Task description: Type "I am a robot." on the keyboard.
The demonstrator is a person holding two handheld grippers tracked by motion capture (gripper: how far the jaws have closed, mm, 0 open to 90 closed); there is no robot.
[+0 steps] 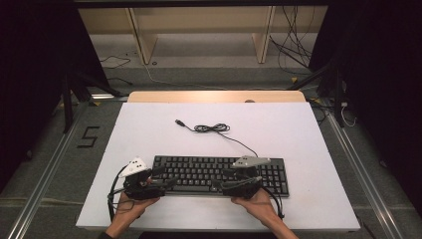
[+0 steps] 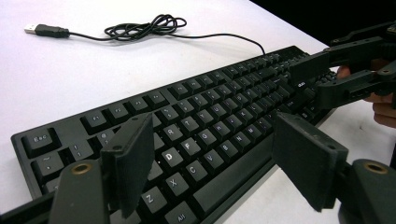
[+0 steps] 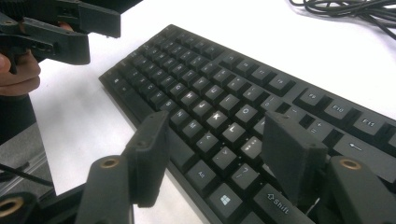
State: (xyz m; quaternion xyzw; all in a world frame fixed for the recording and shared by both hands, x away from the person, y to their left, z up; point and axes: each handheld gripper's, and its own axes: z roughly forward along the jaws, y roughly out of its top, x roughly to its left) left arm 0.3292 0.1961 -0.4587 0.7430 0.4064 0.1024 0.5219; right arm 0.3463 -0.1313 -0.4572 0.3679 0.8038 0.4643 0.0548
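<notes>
Black keyboard (image 1: 219,174) lies under both open grippers (seemingly untouched).

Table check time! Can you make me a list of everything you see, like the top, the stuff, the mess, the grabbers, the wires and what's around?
Surface: white table top, wooden strip at far edge.
Job's things: black keyboard near the front, flat.
Clutter: nothing seen.
Grippers: left gripper open over the left-hand keys; right gripper open over the right-hand letter keys.
Cables: keyboard cable loosely coiled behind, USB plug unplugged.
Surroundings: wooden shelf frame, floor cables, number 5 floor mark.
</notes>
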